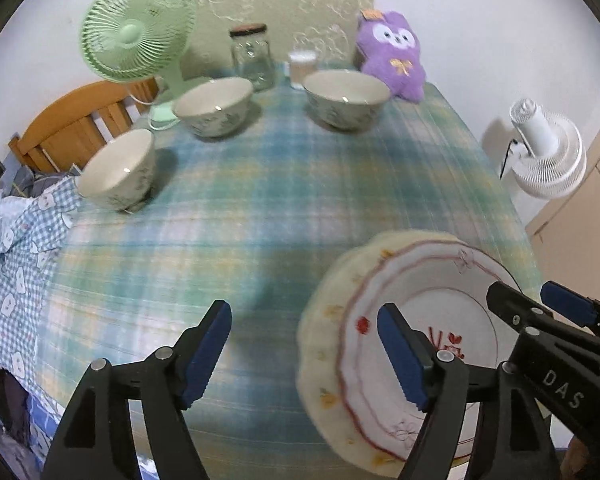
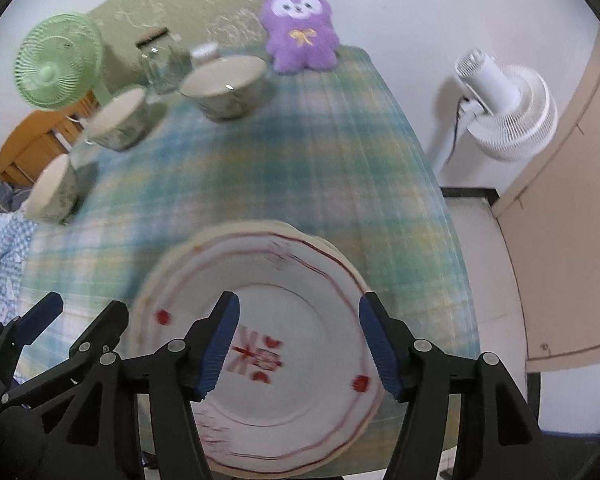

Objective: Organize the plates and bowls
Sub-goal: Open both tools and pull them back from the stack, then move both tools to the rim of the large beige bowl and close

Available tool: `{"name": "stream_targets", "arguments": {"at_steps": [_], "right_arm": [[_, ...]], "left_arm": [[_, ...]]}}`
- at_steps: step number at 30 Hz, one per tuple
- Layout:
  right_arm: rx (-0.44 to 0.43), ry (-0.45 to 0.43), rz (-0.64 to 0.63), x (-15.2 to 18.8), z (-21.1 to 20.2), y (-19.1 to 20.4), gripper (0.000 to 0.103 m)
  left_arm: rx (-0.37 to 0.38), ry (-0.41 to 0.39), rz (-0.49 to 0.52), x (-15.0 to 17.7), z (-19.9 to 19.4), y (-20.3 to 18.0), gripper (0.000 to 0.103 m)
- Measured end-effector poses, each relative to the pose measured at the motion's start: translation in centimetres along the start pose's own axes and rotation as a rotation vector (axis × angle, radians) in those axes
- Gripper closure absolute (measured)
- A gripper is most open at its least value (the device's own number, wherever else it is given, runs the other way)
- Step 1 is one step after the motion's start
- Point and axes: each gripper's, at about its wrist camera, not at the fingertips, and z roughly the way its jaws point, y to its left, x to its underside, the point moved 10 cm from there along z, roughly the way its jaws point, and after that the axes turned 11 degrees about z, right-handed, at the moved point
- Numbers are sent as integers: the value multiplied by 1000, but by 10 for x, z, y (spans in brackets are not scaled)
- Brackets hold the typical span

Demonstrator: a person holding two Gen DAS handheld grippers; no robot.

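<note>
Table (image 1: pixel 260 200), covered in a blue-green plaid cloth.

Plates: a white plate (image 1: pixel 432 344) with red scalloped line and red motifs lies on top of a cream plate (image 1: pixel 320 364) with small yellow marks, stacked at the near right part of the table (both blurred; there may be more than two in the stack).

Bowls, three, all upright and apart: left bowl (image 1: pixel 118 170) near the left edge, middle bowl (image 1: pixel 214 106) further back, right bowl (image 1: pixel 346 98) at the back beside the purple plush toy (image 1: pixel 392 60).

Left gripper (image 1: pixel 304 356): jaws spread wide, holding nothing, above the cloth with its right finger over the plates.

Right gripper (image 2: pixel 298 350): jaws likewise wide apart, empty, hovering over the white plate.

Other items: green desk fan (image 1: pixel 136 32), glass jar (image 1: pixel 252 58), small cup (image 1: pixel 302 68), white floor fan (image 1: pixel 548 152).
</note>
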Motion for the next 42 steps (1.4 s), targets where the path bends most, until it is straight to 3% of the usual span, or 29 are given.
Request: {"name": "stream_targets", "arguments": {"at_steps": [10, 18, 32, 37, 42], "right_arm": [[-7, -64, -9, -11, -28, 69, 37], [-5, -110, 1, -14, -38, 133, 37], [-36, -110, 14, -20, -5, 242, 37], [-56, -121, 16, -29, 9, 276, 37], [-62, -122, 16, -39, 30, 303, 39]], "left_arm": [[2, -80, 5, -23, -23, 68, 25], [42, -95, -13, -31, -21, 127, 28], [32, -98, 28, -41, 14, 221, 41], [14, -92, 35, -51, 30, 249, 59], [15, -92, 11, -60, 50, 273, 59]]}}
